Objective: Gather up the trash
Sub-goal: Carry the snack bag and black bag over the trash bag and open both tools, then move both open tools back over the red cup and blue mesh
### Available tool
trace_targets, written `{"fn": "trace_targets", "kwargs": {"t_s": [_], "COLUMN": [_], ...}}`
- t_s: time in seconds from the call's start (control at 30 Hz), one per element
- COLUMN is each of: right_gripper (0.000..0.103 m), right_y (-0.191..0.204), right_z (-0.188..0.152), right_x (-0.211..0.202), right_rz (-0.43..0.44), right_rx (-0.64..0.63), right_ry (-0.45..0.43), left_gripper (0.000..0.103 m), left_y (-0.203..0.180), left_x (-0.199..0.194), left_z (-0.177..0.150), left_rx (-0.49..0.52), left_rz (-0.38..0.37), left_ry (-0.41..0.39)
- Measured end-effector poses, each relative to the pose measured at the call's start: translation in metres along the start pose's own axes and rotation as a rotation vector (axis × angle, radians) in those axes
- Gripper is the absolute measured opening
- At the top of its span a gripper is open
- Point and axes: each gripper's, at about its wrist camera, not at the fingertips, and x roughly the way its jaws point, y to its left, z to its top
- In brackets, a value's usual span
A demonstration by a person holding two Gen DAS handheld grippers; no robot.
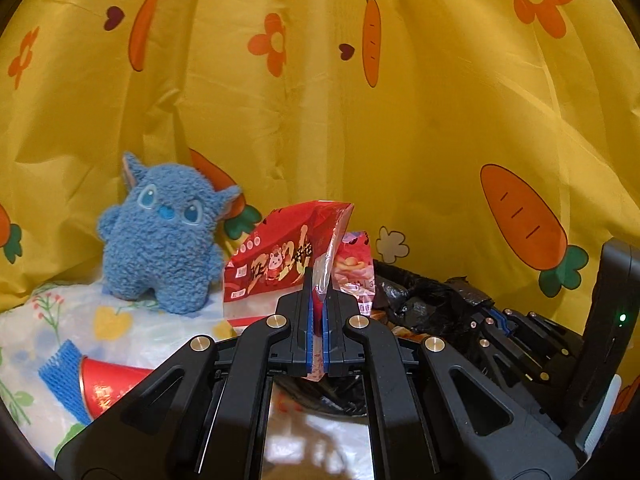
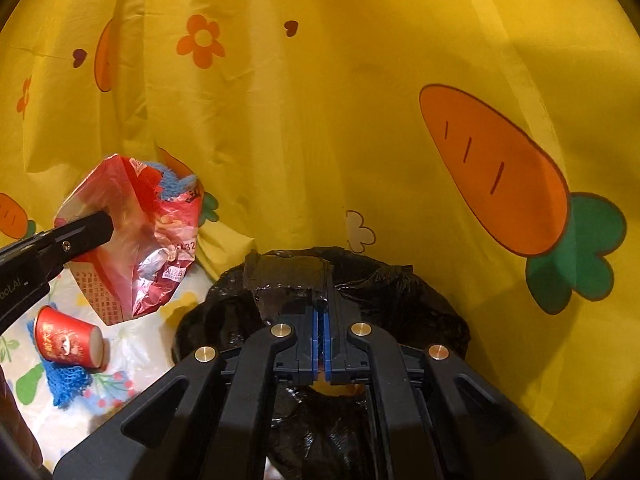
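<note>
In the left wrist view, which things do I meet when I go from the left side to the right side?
Blue net sleeve → red paper cup → blue plush toy → red snack bag, held in the left gripper → black trash bag → right gripper.

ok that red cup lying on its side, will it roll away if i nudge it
Probably. The cup lies on its side, so a nudge should set it rolling, likely in a curve since it tapers. The blue net under it may slow it. It looks like paper, so probably light and easy to crush.
</note>
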Motion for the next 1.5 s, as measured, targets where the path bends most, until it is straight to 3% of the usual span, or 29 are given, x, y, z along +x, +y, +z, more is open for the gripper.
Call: {"fn": "trace_targets", "kwargs": {"t_s": [0.2,0.23,0.37,0.53,0.63,0.67,0.7,0.77,0.87,1.07,1.27,1.5], "right_gripper": [0.002,0.006,0.038,0.042,0.049,0.049,0.049,0.05,0.052,0.056,0.062,0.067], "right_y": [-0.013,-0.014,-0.024,-0.036,-0.039,-0.04,-0.04,-0.04,-0.039,-0.034,-0.029,-0.017], "right_z": [-0.007,-0.009,-0.018,-0.028,-0.033,-0.033,-0.034,-0.036,-0.038,-0.034,-0.033,-0.033], "right_x": [0.024,0.027,0.028,0.022,0.016,0.016,0.014,0.012,0.008,0.003,-0.005,-0.022], "right_rz": [-0.051,-0.057,-0.085,-0.113,-0.121,-0.123,-0.123,-0.121,-0.119,-0.112,-0.101,-0.069], "right_rx": [-0.027,-0.031,-0.029,-0.023,-0.017,-0.014,-0.011,-0.009,-0.014,-0.008,0.001,0.004], "right_ry": [0.03,0.036,0.051,0.07,0.074,0.078,0.081,0.085,0.081,0.07,0.064,0.052], "left_gripper": [0.002,0.002,0.002,0.004,0.016,0.027,0.044,0.061,0.068,0.073,0.086,0.089], "left_y": [-0.022,-0.025,-0.038,-0.045,-0.045,-0.045,-0.044,-0.04,-0.033,-0.008,0.02,0.063], "left_x": [0.042,0.049,0.074,0.1,0.11,0.111,0.11,0.105,0.099,0.073,0.025,-0.034], "left_z": [0.0,-0.001,-0.007,-0.018,-0.025,-0.027,-0.028,-0.028,-0.025,-0.02,-0.023,-0.038], "left_rx": [0.032,0.036,0.051,0.061,0.045,0.042,0.037,0.012,-0.016,-0.052,-0.076,-0.111], "left_rz": [-0.067,-0.078,-0.128,-0.199,-0.247,-0.258,-0.268,-0.287,-0.294,-0.216,-0.043,0.161], "left_ry": [0.021,0.029,0.056,0.127,0.179,0.185,0.184,0.166,0.155,0.112,0.048,0.016]}}
